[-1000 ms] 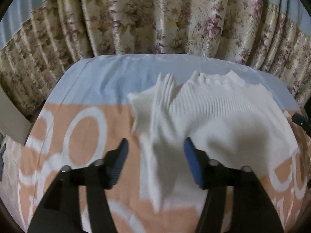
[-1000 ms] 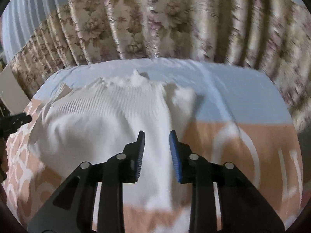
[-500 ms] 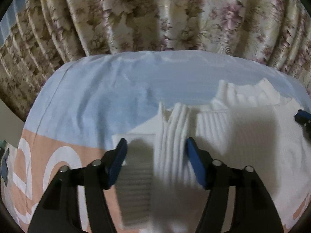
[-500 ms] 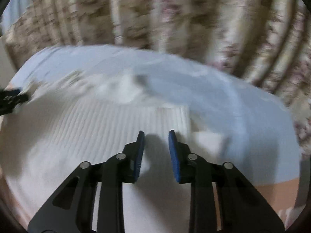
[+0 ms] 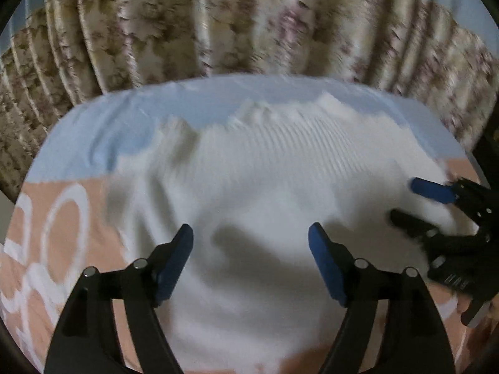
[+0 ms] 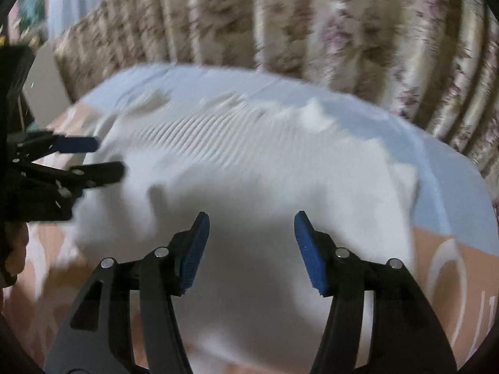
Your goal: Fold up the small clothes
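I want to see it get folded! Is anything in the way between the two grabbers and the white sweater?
Nothing visible. The white sweater lies right under the left gripper and right gripper; both jaws are opening, empty.

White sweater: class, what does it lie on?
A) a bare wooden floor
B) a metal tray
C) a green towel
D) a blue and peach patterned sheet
D: the white sweater lies spread on a sheet that is light blue at the far end and peach with white rings nearer.

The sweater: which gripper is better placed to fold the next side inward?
Probably the left gripper: the sweater's loose, bunched sleeve lies on its side. The right gripper faces a flat, squared edge. Both are opening with nothing between the fingers.
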### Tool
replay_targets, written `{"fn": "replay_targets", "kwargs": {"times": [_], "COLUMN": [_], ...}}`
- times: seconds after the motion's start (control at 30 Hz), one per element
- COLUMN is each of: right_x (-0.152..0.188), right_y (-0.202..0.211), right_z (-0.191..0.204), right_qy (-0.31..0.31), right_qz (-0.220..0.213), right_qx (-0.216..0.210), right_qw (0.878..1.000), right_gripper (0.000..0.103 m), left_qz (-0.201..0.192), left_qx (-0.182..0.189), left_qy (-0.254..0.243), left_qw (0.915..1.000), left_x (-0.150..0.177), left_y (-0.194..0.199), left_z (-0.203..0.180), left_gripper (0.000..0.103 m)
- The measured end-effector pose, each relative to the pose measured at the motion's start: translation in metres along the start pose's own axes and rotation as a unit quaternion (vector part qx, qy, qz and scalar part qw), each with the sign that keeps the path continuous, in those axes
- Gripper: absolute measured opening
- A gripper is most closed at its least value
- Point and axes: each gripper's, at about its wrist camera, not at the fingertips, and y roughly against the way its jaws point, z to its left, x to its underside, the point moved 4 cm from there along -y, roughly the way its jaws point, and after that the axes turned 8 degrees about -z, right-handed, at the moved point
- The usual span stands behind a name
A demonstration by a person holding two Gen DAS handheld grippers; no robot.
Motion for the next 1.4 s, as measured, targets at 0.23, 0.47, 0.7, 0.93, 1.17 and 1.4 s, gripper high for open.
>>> {"fn": "replay_targets", "kwargs": {"times": [0.23, 0.47, 0.7, 0.93, 1.17, 1.4], "right_x": [0.026, 0.043, 0.016, 0.019, 0.026, 0.023], "right_y": [0.010, 0.036, 0.071, 0.049, 0.016, -0.001], "right_z": [-0.030, -0.084, -0.095, -0.119, -0.136, -0.135], "right_qy": [0.007, -0.086, -0.148, -0.175, -0.237, -0.242], "right_qz": [0.016, 0.009, -0.050, -0.015, 0.015, 0.020], "right_qx": [0.060, 0.042, 0.042, 0.050, 0.015, -0.006], "right_qw": [0.998, 0.995, 0.987, 0.983, 0.971, 0.970], "right_gripper": [0.061, 0.050, 0.097, 0.100, 0.100, 0.091], "left_qz": [0.007, 0.013, 0.039, 0.066, 0.065, 0.077], "left_qx": [-0.037, -0.043, 0.011, 0.019, -0.025, -0.042], "left_qy": [-0.010, -0.012, 0.054, 0.052, 0.033, 0.033], "left_qw": [0.9992, 0.9989, 0.9977, 0.9963, 0.9970, 0.9956], "left_x": [0.033, 0.039, 0.007, -0.016, -0.018, -0.011], "left_y": [-0.001, 0.015, 0.023, 0.004, -0.017, -0.034], "left_z": [0.020, 0.029, 0.007, -0.023, -0.025, -0.024], "left_gripper": [0.077, 0.077, 0.093, 0.100, 0.100, 0.100]}}
